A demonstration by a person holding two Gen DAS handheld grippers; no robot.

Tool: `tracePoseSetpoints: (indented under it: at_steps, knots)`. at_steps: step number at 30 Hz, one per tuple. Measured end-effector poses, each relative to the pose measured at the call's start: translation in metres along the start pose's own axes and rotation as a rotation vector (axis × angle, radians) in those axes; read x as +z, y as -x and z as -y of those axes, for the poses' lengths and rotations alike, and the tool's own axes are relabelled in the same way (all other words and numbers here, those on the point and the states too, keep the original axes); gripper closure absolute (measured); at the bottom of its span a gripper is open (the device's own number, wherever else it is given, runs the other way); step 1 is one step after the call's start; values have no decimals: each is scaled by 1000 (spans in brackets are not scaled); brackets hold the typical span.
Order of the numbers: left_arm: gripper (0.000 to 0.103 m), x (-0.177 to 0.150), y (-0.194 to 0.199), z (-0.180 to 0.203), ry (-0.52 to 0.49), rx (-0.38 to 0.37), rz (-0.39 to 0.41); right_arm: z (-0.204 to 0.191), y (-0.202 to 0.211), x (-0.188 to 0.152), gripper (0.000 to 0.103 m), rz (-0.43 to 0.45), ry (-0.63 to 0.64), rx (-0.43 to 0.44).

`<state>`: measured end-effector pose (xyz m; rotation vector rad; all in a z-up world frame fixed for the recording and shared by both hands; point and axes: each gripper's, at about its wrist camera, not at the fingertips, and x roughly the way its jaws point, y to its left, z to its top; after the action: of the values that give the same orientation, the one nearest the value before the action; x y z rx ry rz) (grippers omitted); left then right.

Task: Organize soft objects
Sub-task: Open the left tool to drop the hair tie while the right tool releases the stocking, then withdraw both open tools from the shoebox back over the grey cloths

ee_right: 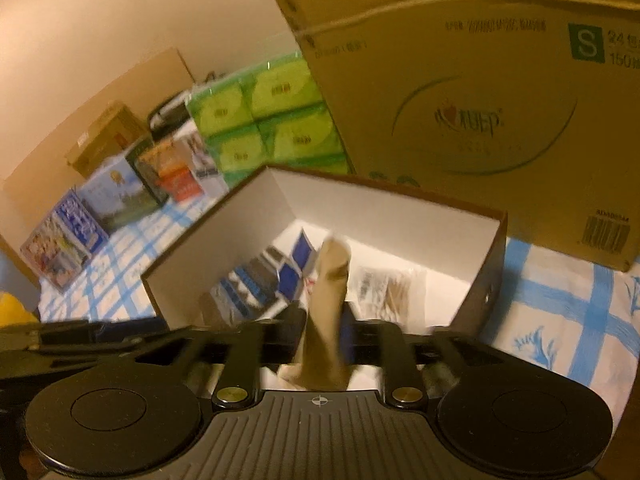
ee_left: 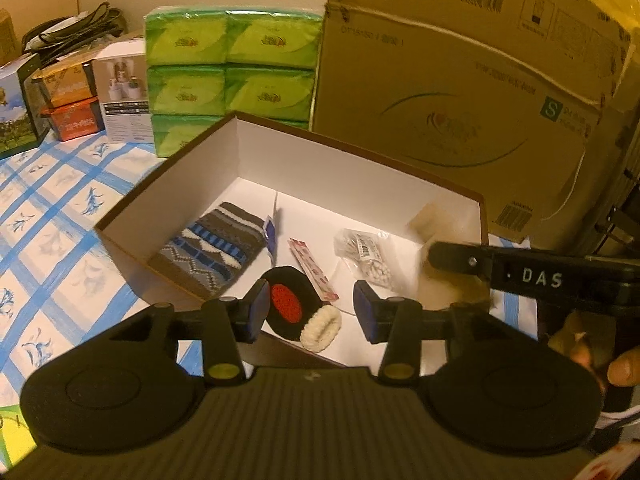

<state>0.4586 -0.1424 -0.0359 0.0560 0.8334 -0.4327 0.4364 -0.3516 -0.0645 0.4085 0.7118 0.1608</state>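
Your right hand-held gripper (ee_right: 322, 340) sits over the shoe box (ee_right: 486, 276); the beige cloth (ee_right: 326, 312) stands upright between its jaws, long axis vertical, blurred, so I cannot tell if it's clamped. Your left hand-held gripper (ee_left: 311, 312) is released, empty, above the red-black pad (ee_left: 286, 303) and cream scrunchie (ee_left: 320, 328). Readable: "DAS" at right, "S" on the carton (ee_left: 460, 80).

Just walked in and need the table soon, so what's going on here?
A person is sorting soft items into an open shoebox with two handheld tools. The left tool hangs open over the box's near end, holding nothing, above a black-and-red pad and a cream scrunchie. A patterned knit piece already lies inside. A beige cloth stands between the right tool's jaws; the blur hides whether they grip it.
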Motion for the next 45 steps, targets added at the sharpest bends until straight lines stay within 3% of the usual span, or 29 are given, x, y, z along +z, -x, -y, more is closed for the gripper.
tracePoseSetpoints:
  at_steps: [2, 12, 28, 35, 45]
  knots:
    - [60, -1, 8, -4, 8, -4, 13, -1, 6, -1, 30, 55, -15, -14]
    - [56, -22, 85, -26, 80, 12, 96, -18, 60, -22, 30, 94, -23, 43]
    - [55, -126, 241, -36, 221, 127, 178, -61, 168, -95, 30, 85, 6, 107]
    - [55, -166, 269, -19, 230, 142, 170, -73, 195, -131, 30, 63, 29, 121]
    - [55, -217, 278, -5, 212, 141, 133, -92, 218, -186, 30, 24, 52, 128]
